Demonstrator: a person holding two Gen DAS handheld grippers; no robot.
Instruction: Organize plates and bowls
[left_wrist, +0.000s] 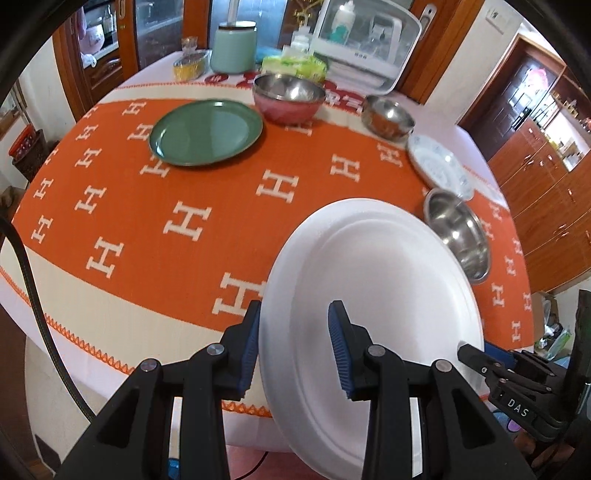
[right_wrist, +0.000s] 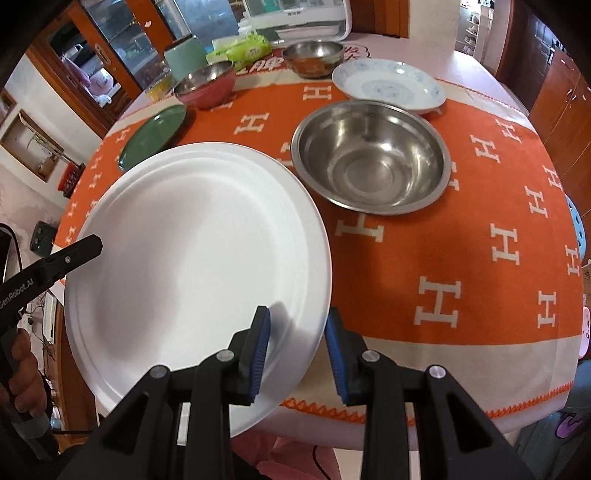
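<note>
both tongs (left_wrist: 293, 343) (right_wrist: 297, 345) astride tilted white plate (right_wrist: 195, 266) rim, jaws apart

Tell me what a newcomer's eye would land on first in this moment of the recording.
The large white plate fills the foreground, tilted at the table's near edge, with the left gripper and the right gripper each straddling its rim. Behind it, the orange cloth patterned with white H's covers the table. On it, right of the plate, sits a wide steel bowl.

Table (left_wrist: 74, 350) under orange cloth (left_wrist: 184, 192)
</note>
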